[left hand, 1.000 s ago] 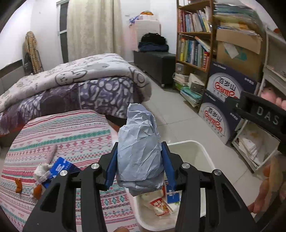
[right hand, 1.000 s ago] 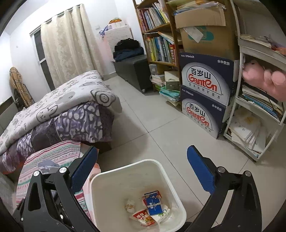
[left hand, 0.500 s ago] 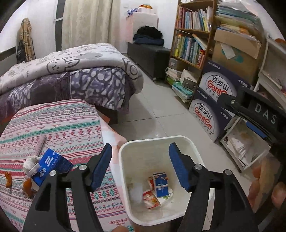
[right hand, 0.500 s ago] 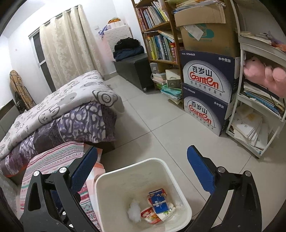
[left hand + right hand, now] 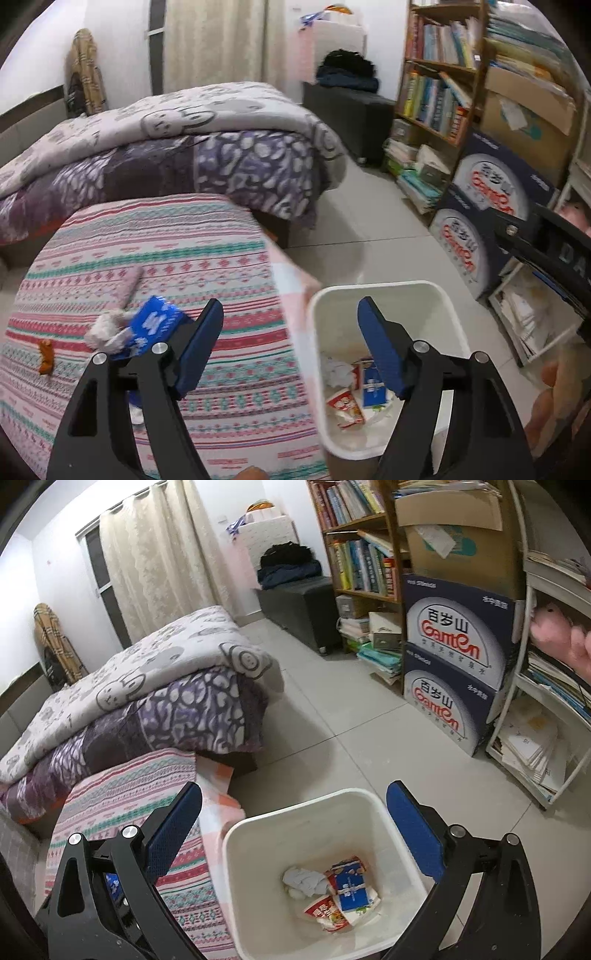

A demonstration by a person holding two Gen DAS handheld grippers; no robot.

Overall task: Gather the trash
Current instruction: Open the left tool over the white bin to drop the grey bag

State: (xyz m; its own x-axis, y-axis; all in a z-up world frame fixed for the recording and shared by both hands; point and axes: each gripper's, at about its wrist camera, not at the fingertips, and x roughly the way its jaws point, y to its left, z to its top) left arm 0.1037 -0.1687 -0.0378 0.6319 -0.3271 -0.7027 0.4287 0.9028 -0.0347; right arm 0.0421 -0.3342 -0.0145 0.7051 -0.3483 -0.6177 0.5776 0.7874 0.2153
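Note:
A white bin (image 5: 384, 291) stands on the tile floor beside the striped bed cover (image 5: 166, 258). In it lie a crumpled grey-blue paper (image 5: 304, 880), a blue carton (image 5: 351, 886) and a red wrapper (image 5: 327, 914). My left gripper (image 5: 289, 306) hangs over the bin's left rim, its jaws opening with nothing between them. My right gripper (image 5: 294, 788) stands open and empty above the bin (image 5: 295, 805). On the cover lie another blue carton (image 5: 155, 325), a white tissue wad (image 5: 105, 330) and a small orange scrap (image 5: 46, 356).
Folded quilts (image 5: 147, 686) pile up on the bed behind the cover. A bookshelf (image 5: 362, 565), two stacked blue water boxes (image 5: 454, 664) and a white rack of papers (image 5: 546, 738) line the right wall. A person's hand (image 5: 554, 398) shows at the lower right.
The left gripper let go of the crumpled grey-blue paper, which now lies in the bin, and its jaws spread wider. Both grippers shifted left toward the bed cover.

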